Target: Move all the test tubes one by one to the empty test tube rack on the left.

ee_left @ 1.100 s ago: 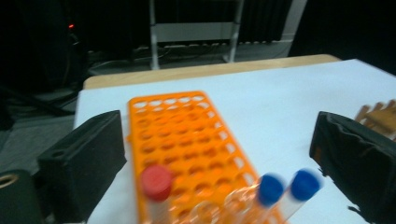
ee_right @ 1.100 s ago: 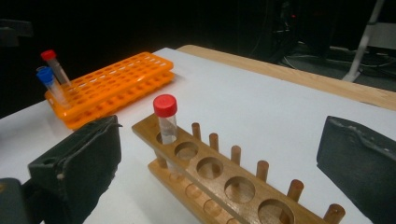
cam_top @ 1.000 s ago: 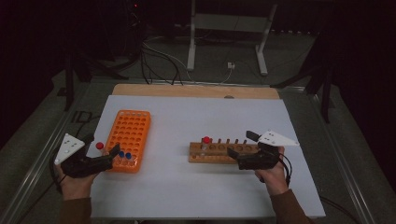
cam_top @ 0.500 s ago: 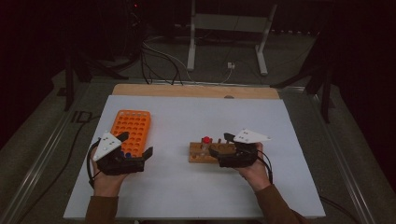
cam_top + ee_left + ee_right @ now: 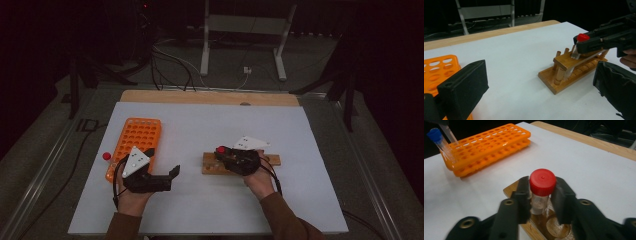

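Observation:
A wooden rack (image 5: 270, 161) lies on the white mat right of centre, with a clear red-capped tube (image 5: 220, 149) standing in its left end. My right gripper (image 5: 226, 156) reaches in from the right; its jaws have just been closing and both pads now press the tube (image 5: 542, 180) below its cap. The right gripper view looks along the right gripper (image 5: 542, 184) at this grip. My left gripper (image 5: 173, 179) hovers open over bare mat between the two racks, pointing at the wooden rack (image 5: 564, 62). Nothing lies between the jaws of the left gripper (image 5: 541, 85).
An orange tube rack (image 5: 137, 137) lies at the left, with a blue-capped tube (image 5: 435, 133) at its near end. A small red-capped thing (image 5: 106, 155) rests by the mat's left edge. A wooden strip (image 5: 210, 97) borders the mat's far side.
Both hands have moved inward. The left gripper went from left of the orange rack to its right. The right gripper slid left along the wooden rack and its jaws closed around the red-capped tube.

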Tool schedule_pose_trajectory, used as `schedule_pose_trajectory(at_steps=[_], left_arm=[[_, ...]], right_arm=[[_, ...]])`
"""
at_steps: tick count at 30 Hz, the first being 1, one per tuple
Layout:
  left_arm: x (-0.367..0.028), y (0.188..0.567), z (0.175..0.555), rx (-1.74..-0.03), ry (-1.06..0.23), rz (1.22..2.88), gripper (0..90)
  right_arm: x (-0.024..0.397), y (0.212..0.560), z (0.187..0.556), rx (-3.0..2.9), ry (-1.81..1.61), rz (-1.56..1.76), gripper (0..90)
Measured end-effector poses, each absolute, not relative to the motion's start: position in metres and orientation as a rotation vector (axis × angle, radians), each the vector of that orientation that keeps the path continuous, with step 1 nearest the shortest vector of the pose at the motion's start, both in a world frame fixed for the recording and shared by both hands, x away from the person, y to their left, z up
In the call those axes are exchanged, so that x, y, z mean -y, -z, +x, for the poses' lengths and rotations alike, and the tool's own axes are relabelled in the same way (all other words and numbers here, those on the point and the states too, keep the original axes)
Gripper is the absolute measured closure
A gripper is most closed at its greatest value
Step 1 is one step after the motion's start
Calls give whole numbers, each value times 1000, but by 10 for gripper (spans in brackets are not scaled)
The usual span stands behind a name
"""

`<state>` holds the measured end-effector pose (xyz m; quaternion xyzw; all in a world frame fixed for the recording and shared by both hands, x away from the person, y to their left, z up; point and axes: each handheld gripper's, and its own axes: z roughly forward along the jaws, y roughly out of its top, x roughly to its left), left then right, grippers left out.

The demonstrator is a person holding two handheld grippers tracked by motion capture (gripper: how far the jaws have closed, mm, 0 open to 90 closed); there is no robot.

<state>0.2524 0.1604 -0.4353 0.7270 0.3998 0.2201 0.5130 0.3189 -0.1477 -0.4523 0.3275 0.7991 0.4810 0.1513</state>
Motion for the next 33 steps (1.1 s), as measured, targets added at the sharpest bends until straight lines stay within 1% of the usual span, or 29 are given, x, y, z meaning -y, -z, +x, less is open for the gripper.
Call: schedule_pose_trajectory(at_steps=[6,24,33], left_arm=[[-158,438,252,-958,-522,1753,4],[-146,445,253,-933,-505,1802,4],[-141,445,254,-919,-482,1797,4]], right_arm=[[151,447,313,-2248,-1414,948,702],[184,411,296,-2080,-1576,883,704],[200,408,288,-2086,-1598,880,704]])
